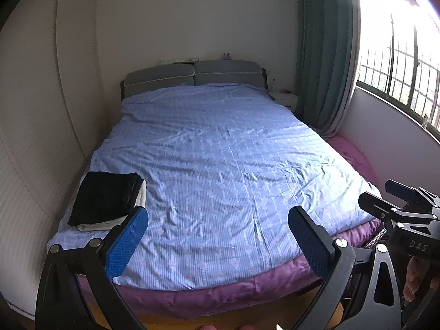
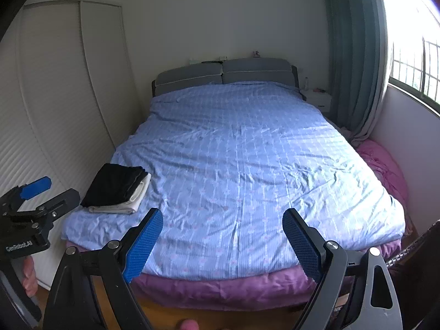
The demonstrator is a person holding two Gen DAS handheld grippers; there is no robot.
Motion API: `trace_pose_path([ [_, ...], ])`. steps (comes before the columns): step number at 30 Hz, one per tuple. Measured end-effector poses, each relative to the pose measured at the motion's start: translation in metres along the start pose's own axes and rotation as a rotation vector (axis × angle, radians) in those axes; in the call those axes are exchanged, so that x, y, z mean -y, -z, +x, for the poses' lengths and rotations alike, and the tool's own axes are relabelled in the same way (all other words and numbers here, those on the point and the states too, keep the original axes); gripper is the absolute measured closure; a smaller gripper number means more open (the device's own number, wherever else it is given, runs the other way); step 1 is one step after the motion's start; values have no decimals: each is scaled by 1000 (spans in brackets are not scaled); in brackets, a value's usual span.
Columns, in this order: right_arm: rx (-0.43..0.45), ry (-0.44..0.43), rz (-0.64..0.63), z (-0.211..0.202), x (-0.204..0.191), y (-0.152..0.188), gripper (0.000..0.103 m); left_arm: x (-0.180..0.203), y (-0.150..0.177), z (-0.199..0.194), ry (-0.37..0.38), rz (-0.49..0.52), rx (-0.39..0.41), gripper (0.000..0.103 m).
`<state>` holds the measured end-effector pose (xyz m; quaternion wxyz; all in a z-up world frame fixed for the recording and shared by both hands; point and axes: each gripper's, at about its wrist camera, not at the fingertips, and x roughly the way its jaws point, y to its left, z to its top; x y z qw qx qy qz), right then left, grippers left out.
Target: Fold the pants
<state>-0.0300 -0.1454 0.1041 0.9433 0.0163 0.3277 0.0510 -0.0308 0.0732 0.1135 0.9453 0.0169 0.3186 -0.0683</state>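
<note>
Black grippers — blue-padded fingers.

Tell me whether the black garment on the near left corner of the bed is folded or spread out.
Folded. The black garment lies as a compact rectangle with stacked layered edges, on top of a folded white cloth, on the blue checked bedspread.

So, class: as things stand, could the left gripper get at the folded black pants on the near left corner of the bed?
Probably yes. The left gripper is open and empty, and the black pants lie on top of a folded white garment, with nothing between them and the gripper.
</note>
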Motion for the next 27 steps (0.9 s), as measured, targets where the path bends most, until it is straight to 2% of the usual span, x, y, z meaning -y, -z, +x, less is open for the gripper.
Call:
trace_pose_path([
  [27,-18,19,-23,3,-3,-4,14,-4,1,9,-35,-39,3,0],
])
